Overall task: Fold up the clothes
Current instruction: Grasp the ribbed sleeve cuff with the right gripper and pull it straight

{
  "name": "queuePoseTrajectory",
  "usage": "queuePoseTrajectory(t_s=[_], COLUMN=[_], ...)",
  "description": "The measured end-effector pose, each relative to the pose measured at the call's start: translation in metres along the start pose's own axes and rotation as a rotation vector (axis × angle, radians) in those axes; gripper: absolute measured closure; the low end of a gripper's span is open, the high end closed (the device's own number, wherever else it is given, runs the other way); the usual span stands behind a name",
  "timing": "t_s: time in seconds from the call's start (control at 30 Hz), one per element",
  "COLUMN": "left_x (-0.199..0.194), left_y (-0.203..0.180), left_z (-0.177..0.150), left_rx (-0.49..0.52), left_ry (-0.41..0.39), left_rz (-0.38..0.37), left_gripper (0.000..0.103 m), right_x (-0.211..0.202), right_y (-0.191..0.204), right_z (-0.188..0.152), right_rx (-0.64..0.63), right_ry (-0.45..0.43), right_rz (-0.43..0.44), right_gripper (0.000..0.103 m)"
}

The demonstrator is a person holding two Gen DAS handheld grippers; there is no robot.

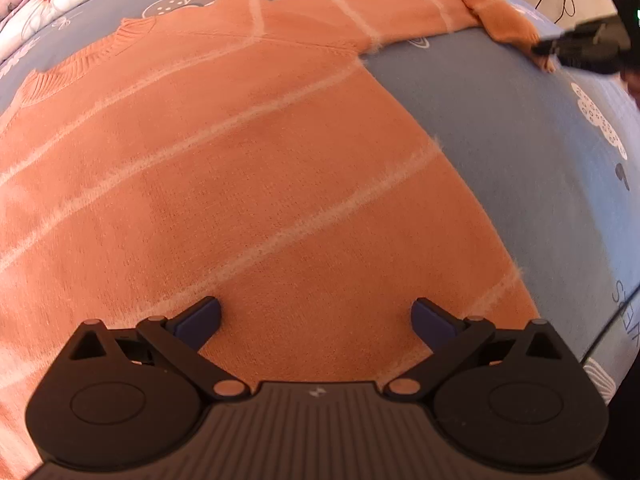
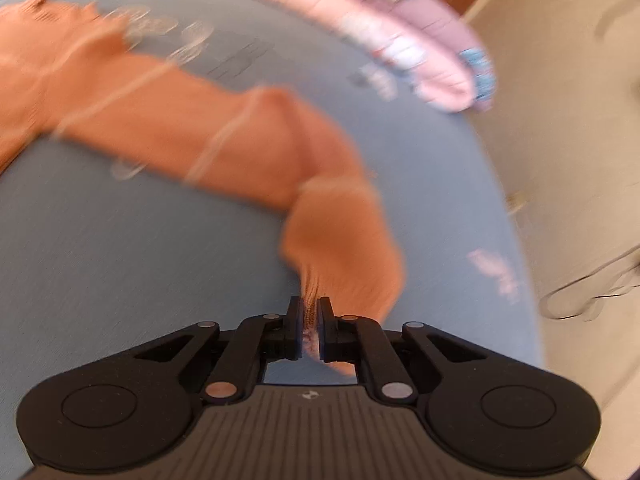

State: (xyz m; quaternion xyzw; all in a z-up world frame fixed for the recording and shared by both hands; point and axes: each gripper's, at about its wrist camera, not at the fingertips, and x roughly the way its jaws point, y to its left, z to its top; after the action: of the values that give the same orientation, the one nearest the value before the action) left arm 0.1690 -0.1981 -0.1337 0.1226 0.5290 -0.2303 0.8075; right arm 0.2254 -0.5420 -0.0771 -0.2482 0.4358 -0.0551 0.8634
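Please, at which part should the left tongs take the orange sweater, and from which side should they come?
Probably the side edge near the hem, from above on the sheet side. The sweater lies flat, so only an edge gives a pinchable lip. The left tongs hang open above it.

We see a blue printed bedsheet (image 1: 500,128); an orange sweater (image 1: 240,180) lies flat on it, a pink quilt (image 2: 420,52) at its edge.

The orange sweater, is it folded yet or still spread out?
Spread out. The orange sweater lies flat on the blue bedsheet, sleeve stretched sideways; only its cuff is pinched in the right tool.
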Motion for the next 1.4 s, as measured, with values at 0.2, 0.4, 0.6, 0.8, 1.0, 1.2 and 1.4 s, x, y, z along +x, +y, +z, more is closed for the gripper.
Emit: queuePoseTrajectory(t_s=[0.2, 0.4, 0.6, 0.8, 1.0, 1.2, 1.4], left_x=[-0.003, -0.006, -0.003, -0.003, 0.002, 0.003, 0.004], left_y=[0.004, 0.011, 0.010, 0.009, 0.011, 0.009, 0.008], left_z=[-0.001, -0.001, -0.001, -0.003, 0.000, 0.000, 0.001], left_rx=[-0.016, -0.040, -0.024, -0.011, -0.028, -0.020, -0.014], left_ry=[-0.009, -0.008, -0.008, -0.016, -0.023, -0.027, -0.022], left_rz=[-0.019, -0.053, -0.043, -0.037, -0.057, -0.045, -0.042], left_gripper=[0.002, 0.001, 0.001, 0.001, 0.001, 0.001, 0.001], right_x=[0.019, 0.060, 0.090, 0.068, 0.065, 0.096, 0.107], right_y=[-0.070, -0.139, -0.159, -0.132, -0.146, -0.163, -0.160], right_z=[0.031, 0.050, 0.053, 0.041, 0.000, -0.046, -0.055], right_rx=[0.196, 0.402, 0.516, 0.560, 0.883, 1.242, 1.364], right_ry=[-0.031, 0.020, 0.086, 0.038, 0.044, 0.096, 0.001], right_rz=[-0.132, -0.189, -0.263, -0.077, 0.128, 0.249, 0.254], right_gripper=[0.094, 0.094, 0.078, 0.057, 0.055, 0.055, 0.072])
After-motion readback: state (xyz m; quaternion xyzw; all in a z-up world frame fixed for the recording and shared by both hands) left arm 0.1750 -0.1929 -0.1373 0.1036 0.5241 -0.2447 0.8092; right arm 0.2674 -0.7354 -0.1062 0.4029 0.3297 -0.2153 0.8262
